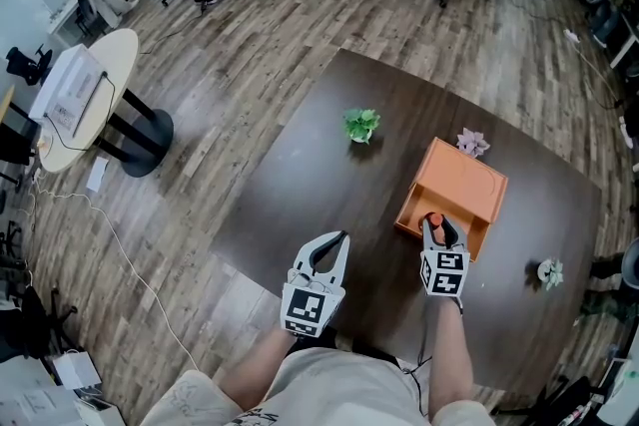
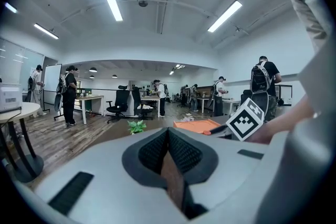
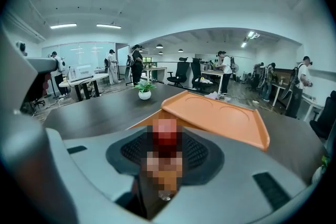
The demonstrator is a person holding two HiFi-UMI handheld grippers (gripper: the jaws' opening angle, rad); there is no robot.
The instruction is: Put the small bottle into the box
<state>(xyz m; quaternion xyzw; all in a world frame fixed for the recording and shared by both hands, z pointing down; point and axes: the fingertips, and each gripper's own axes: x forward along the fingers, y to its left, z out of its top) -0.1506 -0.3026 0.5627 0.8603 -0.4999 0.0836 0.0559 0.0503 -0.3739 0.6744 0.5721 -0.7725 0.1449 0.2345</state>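
The small bottle (image 1: pixel 433 217), with a red cap, sits between the jaws of my right gripper (image 1: pixel 439 227), which is shut on it. It hangs at the near edge of the orange box (image 1: pixel 469 183), whose flat lid (image 3: pixel 220 115) fills the middle of the right gripper view just beyond the bottle (image 3: pixel 167 136). The box stands on the dark table (image 1: pixel 319 185). My left gripper (image 1: pixel 340 237) hovers over the table's front left part, well apart from the box, jaws shut with nothing between them (image 2: pixel 169 136).
A small green potted plant (image 1: pixel 361 125) stands mid-table behind the box. A pink paper flower (image 1: pixel 472 143) lies by the box's far corner, and a pale little plant (image 1: pixel 550 271) sits at the right. A round white table (image 1: pixel 85 95) stands on the floor at the left.
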